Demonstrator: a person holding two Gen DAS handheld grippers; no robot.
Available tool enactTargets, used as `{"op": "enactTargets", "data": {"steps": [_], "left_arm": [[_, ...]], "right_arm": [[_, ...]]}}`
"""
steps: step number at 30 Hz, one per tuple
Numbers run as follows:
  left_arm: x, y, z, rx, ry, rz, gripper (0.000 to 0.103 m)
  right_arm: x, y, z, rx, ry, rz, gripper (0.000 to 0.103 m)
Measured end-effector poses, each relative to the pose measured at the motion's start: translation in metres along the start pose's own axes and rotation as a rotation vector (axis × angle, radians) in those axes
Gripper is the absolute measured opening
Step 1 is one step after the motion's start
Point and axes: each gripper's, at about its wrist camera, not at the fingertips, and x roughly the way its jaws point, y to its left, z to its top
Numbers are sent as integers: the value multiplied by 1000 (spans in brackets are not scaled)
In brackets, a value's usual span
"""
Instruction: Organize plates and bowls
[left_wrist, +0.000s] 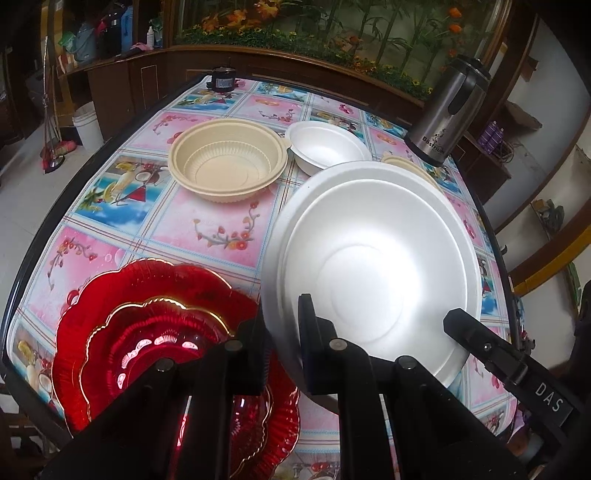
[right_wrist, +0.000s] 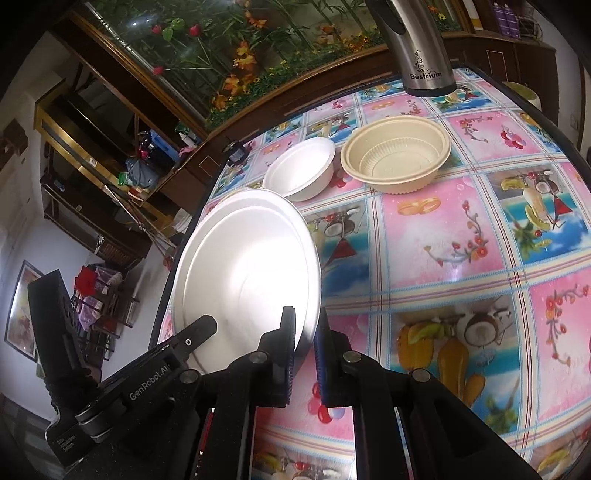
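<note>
A large white foam plate (left_wrist: 380, 258) is held up off the table, tilted, by both grippers. My left gripper (left_wrist: 282, 332) is shut on its near left rim; my right gripper (right_wrist: 304, 332) is shut on its right rim (right_wrist: 251, 280). The other gripper's finger shows in each view, in the left wrist view (left_wrist: 480, 343) and in the right wrist view (right_wrist: 192, 339). Two stacked red scalloped plates (left_wrist: 147, 332) lie at the near left. A beige ribbed bowl (left_wrist: 229, 158) and a small white foam bowl (left_wrist: 325, 146) sit further back, also in the right wrist view (right_wrist: 397, 155) (right_wrist: 301, 170).
A steel thermos jug (left_wrist: 447, 114) stands at the table's far right corner. The rim of another beige bowl (left_wrist: 402, 162) peeks from behind the white plate. A small black device (left_wrist: 221, 79) sits at the far edge. The flowered tablecloth (right_wrist: 461, 258) covers the table.
</note>
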Motion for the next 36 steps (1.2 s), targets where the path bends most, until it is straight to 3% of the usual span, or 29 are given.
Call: {"op": "enactTargets", "data": {"steps": [15,36], "left_arm": [[-28,1,-18,33,-78,18,12],[-53,69,-47,-75,-109,66,12]], "right_arm": [[-23,6,-18,-20,-33,16,10],[-2,62,-49,-137,31,87,9]]}}
